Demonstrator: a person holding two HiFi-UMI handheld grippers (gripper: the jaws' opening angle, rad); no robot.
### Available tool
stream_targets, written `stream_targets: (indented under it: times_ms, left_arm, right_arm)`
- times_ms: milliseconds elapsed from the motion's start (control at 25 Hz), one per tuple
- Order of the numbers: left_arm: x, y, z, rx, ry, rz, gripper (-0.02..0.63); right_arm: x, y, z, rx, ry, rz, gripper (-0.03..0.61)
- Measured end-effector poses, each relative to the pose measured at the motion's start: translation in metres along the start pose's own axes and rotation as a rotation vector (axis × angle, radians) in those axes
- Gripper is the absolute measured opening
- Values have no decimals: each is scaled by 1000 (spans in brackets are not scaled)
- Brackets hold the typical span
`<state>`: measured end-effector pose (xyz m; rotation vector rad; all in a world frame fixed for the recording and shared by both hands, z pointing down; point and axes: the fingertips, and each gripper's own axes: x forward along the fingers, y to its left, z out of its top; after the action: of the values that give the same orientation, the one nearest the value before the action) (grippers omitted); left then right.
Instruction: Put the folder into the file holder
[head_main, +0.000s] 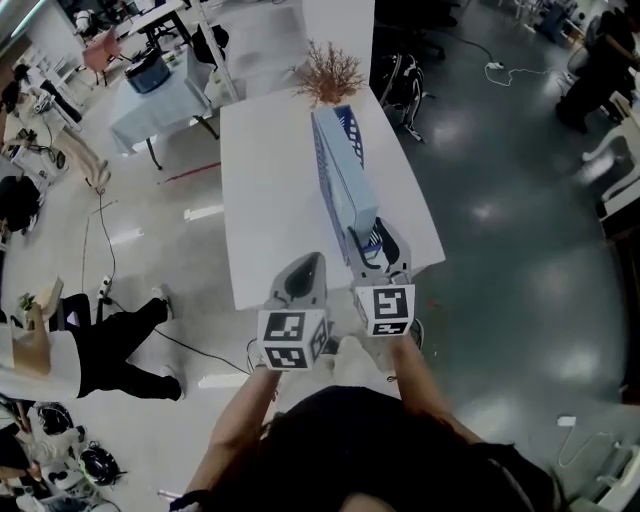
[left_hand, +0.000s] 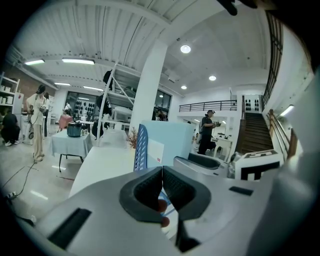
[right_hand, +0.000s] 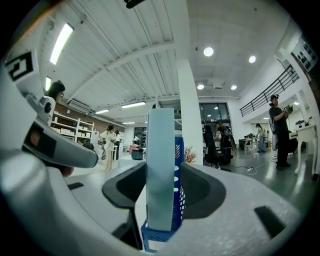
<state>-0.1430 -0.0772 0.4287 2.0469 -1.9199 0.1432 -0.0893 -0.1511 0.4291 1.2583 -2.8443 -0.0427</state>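
White table (head_main: 270, 180), mid-frame: folder (right_hand: 160, 165) stands lengthwise in file holder (head_main: 352, 135), between right gripper (head_main: 378, 250)'s loosened jaws; left gripper (left_hand: 161, 185) pressed together, empty.

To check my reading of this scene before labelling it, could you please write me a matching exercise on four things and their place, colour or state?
Things:
1. folder
2. dried plant
3. left gripper
4. file holder

Descriptions:
A. at the far end of the white table
B. jaws together, nothing between them
C. light blue, between the jaws of the right gripper
D. dark blue, with a pattern of openings in its side

Pairs: 1-C, 2-A, 3-B, 4-D
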Motion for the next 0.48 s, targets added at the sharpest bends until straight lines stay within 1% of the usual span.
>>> stream_targets:
  times_ms: [160, 480]
  left_arm:
    - [-1, -7, 4, 17, -7, 4, 6]
    - [2, -16, 14, 65, -37, 20, 6]
  right_arm:
    - [-10, -1, 5, -8, -3, 25, 189]
    - [-22, -5, 16, -20, -48, 60, 187]
